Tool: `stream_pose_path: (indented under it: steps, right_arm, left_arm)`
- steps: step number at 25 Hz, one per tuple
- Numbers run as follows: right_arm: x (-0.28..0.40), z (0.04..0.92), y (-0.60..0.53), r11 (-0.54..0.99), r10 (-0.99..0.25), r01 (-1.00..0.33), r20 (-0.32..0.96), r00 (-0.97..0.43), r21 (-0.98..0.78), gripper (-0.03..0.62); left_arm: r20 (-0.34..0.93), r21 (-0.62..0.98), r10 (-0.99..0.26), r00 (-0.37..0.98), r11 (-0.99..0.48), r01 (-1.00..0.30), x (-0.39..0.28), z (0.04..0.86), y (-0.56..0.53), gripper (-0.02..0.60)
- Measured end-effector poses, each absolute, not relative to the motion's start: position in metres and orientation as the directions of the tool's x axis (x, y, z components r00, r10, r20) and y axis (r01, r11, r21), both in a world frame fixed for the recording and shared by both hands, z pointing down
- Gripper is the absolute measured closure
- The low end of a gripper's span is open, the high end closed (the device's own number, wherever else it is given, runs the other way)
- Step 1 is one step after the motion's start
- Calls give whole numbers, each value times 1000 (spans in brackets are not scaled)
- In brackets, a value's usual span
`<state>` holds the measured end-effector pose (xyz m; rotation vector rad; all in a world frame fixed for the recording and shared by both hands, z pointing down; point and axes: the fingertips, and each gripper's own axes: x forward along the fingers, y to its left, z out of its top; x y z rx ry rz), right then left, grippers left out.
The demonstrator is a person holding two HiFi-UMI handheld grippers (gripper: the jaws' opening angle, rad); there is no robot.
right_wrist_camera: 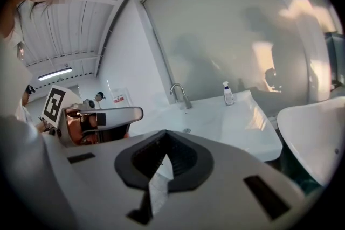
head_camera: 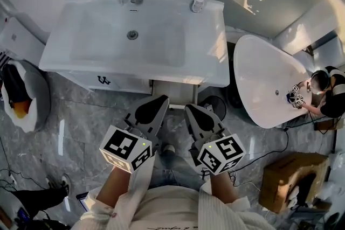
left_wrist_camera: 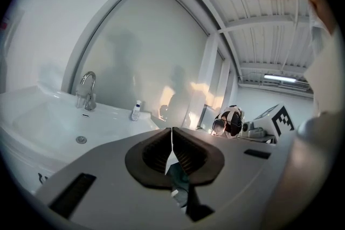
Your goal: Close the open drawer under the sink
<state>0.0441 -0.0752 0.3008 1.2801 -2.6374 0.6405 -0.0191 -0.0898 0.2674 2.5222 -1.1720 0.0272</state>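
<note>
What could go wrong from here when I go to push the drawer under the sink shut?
1. The left gripper and right gripper are both shut and held short of the vanity. The drawer front sits tucked under the overhanging edge of the sink, so a push aimed high may hit the sink instead.
2. A hard shove might shake the spray bottle standing on the sink's back rim.

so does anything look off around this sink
Only the drawer under the sink: its front juts out past the cabinet front beside it, so it seems left open. The soap bottle stands upright, and nothing looks spilled.
</note>
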Motion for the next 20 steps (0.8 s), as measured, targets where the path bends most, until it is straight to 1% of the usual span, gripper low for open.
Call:
stream_pose_path:
  steps: [9,15,20]
  right_arm:
    - [24,317,-116,473,-757,-820,327,-566,-323,585]
    - [22,323,-126,428,-777,-842,342,-528,-329,585]
    - [23,332,-132,421,-772,-846,360,-524,-328,585]
  left_arm:
    - [191,321,-670,718,-648,-690,-37,283,-127,561]
    - [210,348,-615,761,-680,-645,-30,296,-138,561]
    - [219,347,-591,777,-697,-628,-21,306,-148,561]
